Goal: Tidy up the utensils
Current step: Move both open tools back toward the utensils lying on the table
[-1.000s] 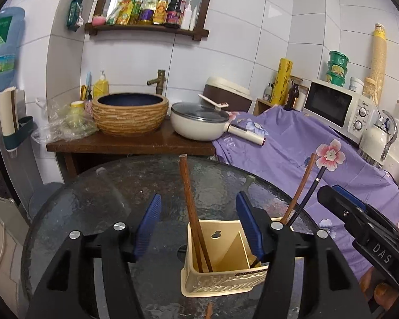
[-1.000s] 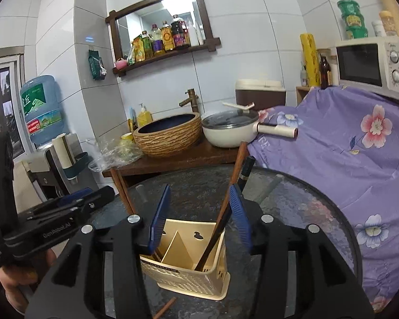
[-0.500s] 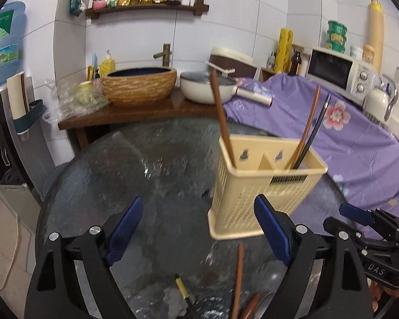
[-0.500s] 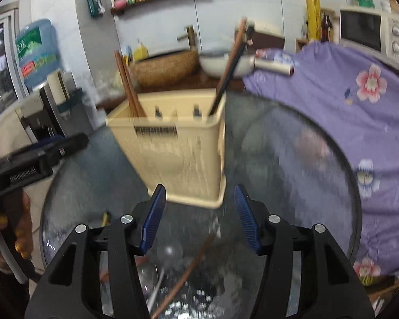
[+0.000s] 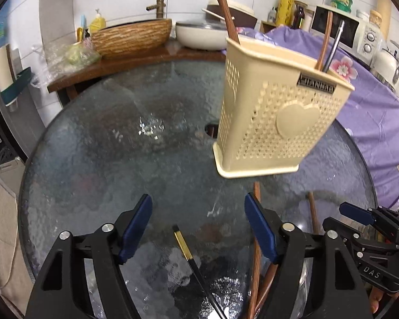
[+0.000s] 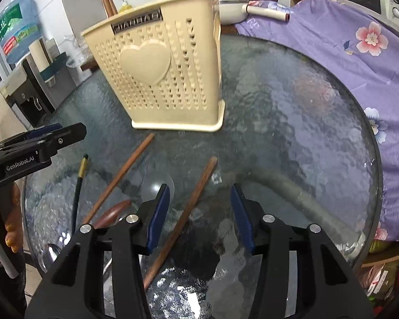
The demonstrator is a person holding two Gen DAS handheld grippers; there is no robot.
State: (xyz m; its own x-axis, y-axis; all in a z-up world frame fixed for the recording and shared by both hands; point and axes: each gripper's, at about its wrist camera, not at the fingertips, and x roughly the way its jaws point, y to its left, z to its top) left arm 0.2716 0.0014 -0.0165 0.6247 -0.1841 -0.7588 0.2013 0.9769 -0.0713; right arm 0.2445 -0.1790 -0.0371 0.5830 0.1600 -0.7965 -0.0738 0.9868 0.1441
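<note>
Chopsticks first: a brown wooden chopstick (image 6: pixel 182 220) lies flat on the glass tabletop (image 6: pixel 292 111), running up between the blue pads of the right tongs (image 6: pixel 200 216), with a second brown chopstick (image 6: pixel 119 178) and a black gold-tipped chopstick (image 6: pixel 78 191) to its left, plus a spoon (image 6: pixel 50 252) near the edge. Behind them stands the cream holder (image 6: pixel 159 71), already carrying a few sticks upright.

These look light, stiff and thin, and lying flat on slick glass they will likely skate or roll if nudged. My call: pinch across the middle of the shaft, pads square to it, so it lifts level rather than pivoting.

Both tongs are spread wide with nothing in them. From the left view, the left tongs (image 5: pixel 198 226) hover over the black chopstick (image 5: pixel 191 260), with a brown chopstick (image 5: pixel 255 260) passing by the right-hand pad (image 5: pixel 260 228).

Compared with a second ago, big change: both cameras were up over the holder's open top then, looking into its compartments. They have since dropped back and down toward the near side, so the holder's heart-patterned front now faces us and the loose utensils have come into sight.
</note>
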